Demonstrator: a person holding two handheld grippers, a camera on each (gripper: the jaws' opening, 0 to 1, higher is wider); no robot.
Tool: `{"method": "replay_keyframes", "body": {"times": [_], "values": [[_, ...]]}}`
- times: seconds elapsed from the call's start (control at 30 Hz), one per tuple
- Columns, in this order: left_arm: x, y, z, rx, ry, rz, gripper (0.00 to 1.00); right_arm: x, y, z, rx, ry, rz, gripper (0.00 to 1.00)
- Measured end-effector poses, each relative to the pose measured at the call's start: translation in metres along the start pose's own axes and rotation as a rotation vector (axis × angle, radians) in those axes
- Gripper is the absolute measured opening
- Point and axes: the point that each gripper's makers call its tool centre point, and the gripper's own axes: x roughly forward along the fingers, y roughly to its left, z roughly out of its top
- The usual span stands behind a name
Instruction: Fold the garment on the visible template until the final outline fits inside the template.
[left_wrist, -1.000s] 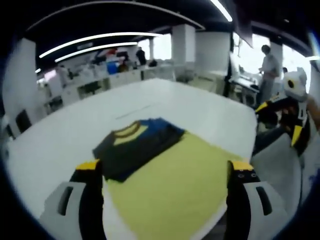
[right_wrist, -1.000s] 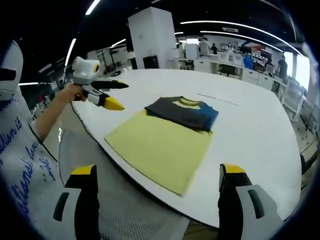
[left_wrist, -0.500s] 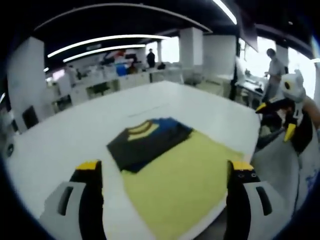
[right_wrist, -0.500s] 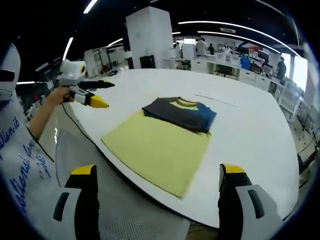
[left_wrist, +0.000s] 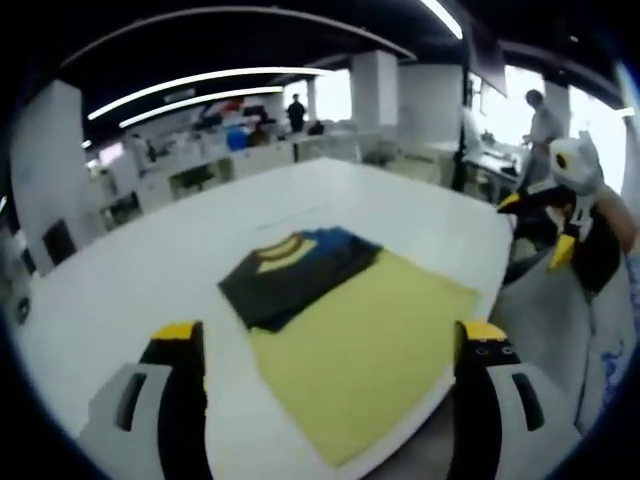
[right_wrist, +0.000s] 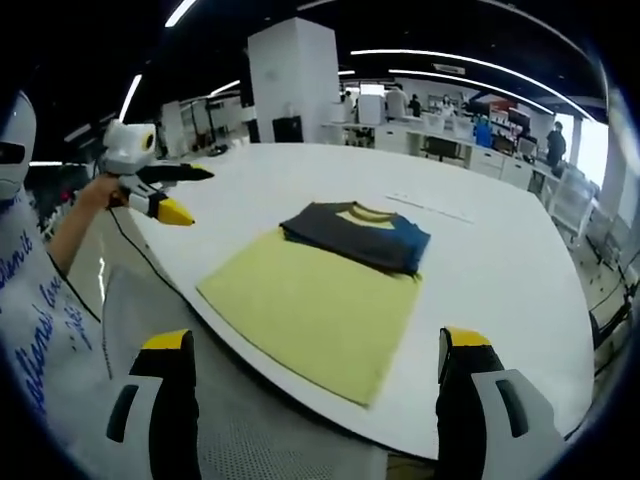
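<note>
A folded dark garment with a yellow collar and a blue sleeve lies on the far end of the yellow template on the white table. In the right gripper view, the garment covers the far edge of the template. My left gripper is open and empty, held above the table's near edge. My right gripper is also open and empty, back from the table. The right gripper also appears off the table's right side. The left gripper, held in a hand, hangs beyond the table's left edge.
The white table has a rounded edge and a thin line marked past the garment. A white mesh chair stands below the near edge. Desks and people fill the far background.
The garment and template have stayed put. Both grippers have drawn a little away from the table, and in the right gripper view the left gripper has drifted left.
</note>
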Motion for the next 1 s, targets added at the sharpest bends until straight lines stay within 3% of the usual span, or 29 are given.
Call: {"method": "replay_keyframes", "body": {"times": [0.53,1.0], "values": [[-0.024,-0.005,-0.007,-0.029,-0.024,-0.014,1.0,-0.002,0.0,0.009,-0.009,-0.031,-0.059,1.0],[-0.036,-0.002,-0.016,-0.004,-0.003,-0.019,1.0,-0.009,0.005,0.0,0.021,-0.023,-0.104,1.0]]}}
